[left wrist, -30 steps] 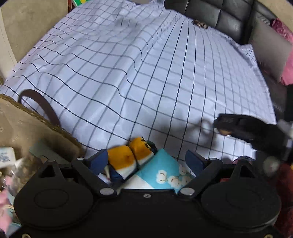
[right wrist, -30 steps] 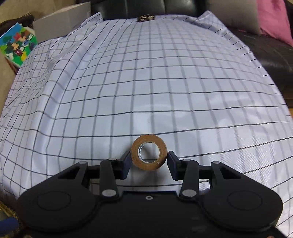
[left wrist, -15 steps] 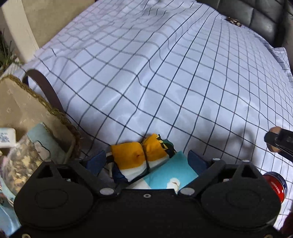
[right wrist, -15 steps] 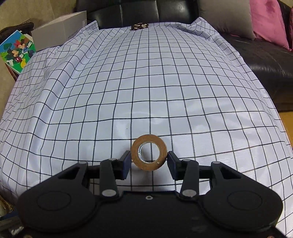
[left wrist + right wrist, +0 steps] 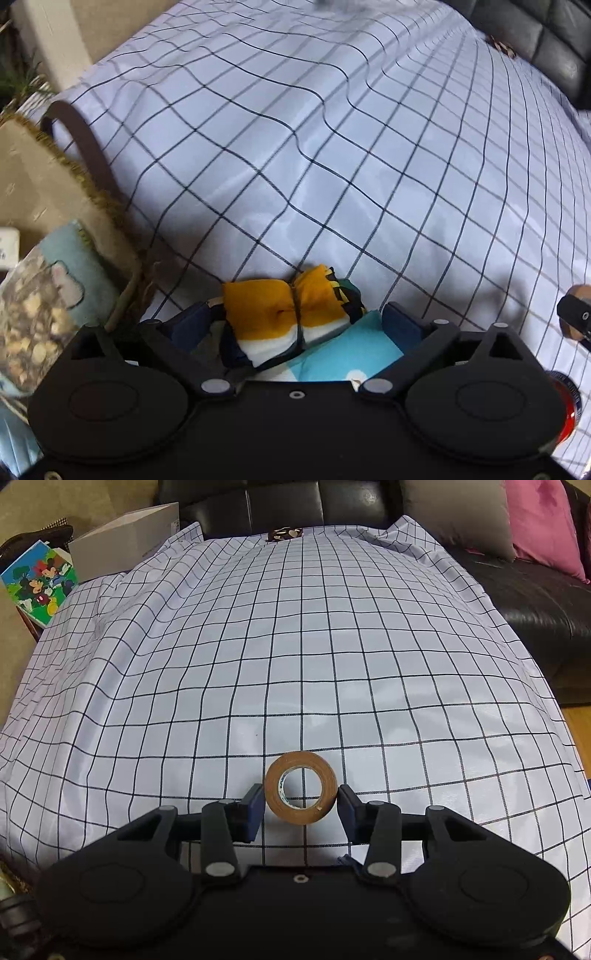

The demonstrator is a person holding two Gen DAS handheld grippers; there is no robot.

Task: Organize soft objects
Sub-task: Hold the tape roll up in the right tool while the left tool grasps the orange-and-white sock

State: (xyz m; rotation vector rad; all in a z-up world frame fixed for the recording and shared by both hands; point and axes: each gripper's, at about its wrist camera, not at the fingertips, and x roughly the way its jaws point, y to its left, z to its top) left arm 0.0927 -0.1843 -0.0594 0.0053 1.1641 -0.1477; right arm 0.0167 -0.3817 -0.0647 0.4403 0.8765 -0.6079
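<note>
My left gripper (image 5: 299, 321) stands open around an orange, white and navy bundle of folded cloth (image 5: 284, 317), which lies on a light blue flowered cloth (image 5: 347, 358) on the checked sheet (image 5: 332, 147). The fingers are apart from the bundle on the right side. My right gripper (image 5: 301, 805) is shut on a brown roll of tape (image 5: 301, 787) and holds it upright above the checked sheet (image 5: 295, 646). The right gripper's tip and the tape (image 5: 576, 314) show at the right edge of the left wrist view.
A woven basket (image 5: 44, 177) with a dark brown handle (image 5: 85, 140) stands at the left, holding a light blue cloth (image 5: 74, 273) and a patterned item. A red can (image 5: 567, 410) is at lower right. A black sofa (image 5: 535, 602), pink cushion (image 5: 543, 520), white box (image 5: 125, 542).
The left gripper has swung left and come closer to the sheet; the basket shows larger. The right gripper has risen and pulled back a little, still holding the tape.
</note>
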